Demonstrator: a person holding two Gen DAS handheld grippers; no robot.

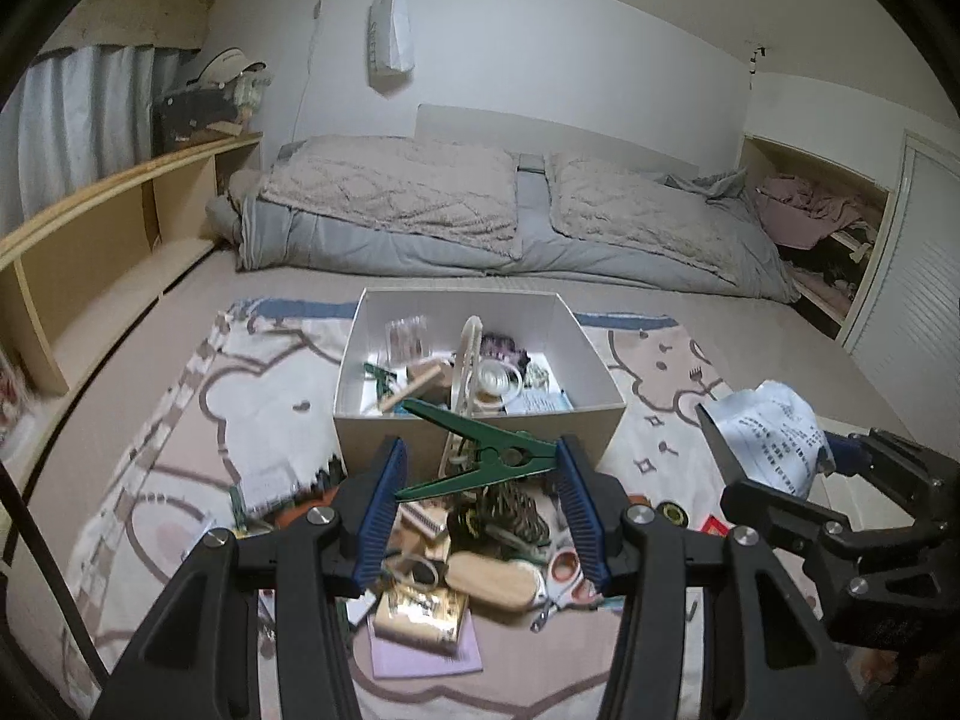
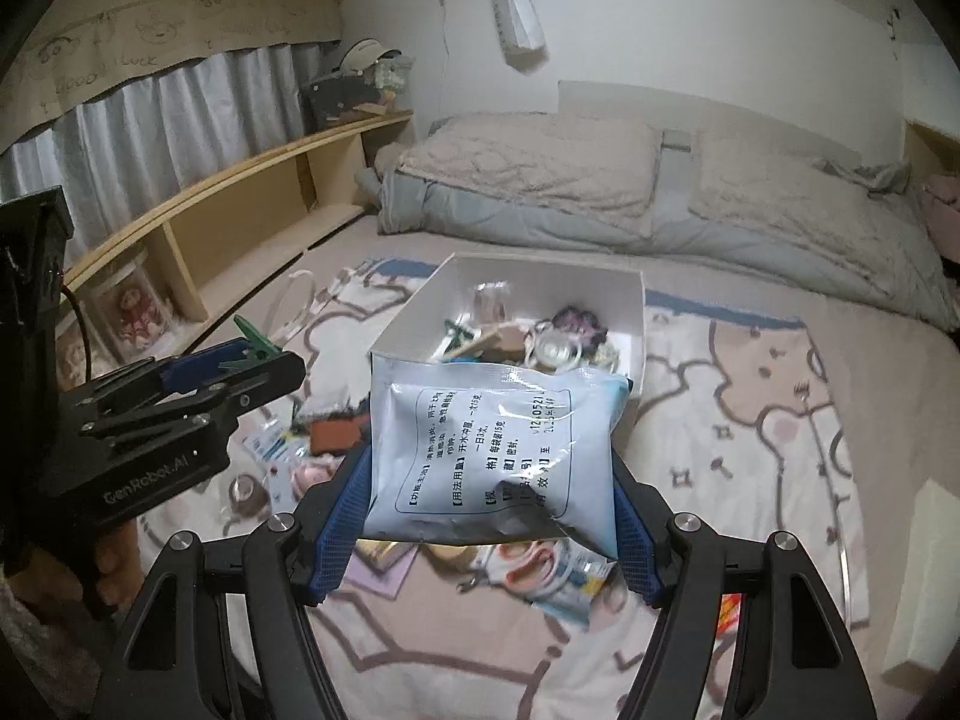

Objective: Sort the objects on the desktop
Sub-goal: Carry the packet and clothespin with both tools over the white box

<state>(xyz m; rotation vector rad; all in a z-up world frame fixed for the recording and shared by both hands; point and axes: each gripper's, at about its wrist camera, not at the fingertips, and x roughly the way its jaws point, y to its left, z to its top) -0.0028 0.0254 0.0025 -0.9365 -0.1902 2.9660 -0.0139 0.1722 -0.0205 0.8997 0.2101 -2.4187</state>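
Note:
My left gripper (image 1: 480, 462) is shut on a green clothespin (image 1: 480, 450) and holds it above a pile of small objects (image 1: 474, 546), just in front of a white box (image 1: 600, 420). My right gripper (image 2: 489, 468) is shut on a white and blue medicine sachet (image 2: 492, 450) with printed text, held above the blanket near the box (image 2: 636, 300). The sachet also shows in the left wrist view (image 1: 768, 438), to the right of the box. The left gripper with the clothespin (image 2: 252, 348) shows at the left of the right wrist view.
The box holds several small items. Scissors (image 1: 564, 576), a wooden piece (image 1: 492, 582) and a purple notepad (image 1: 420, 654) lie in the pile on a cartoon-print blanket (image 1: 180, 420). Folded bedding (image 1: 480, 222) lies behind. A wooden shelf (image 1: 90, 240) runs along the left.

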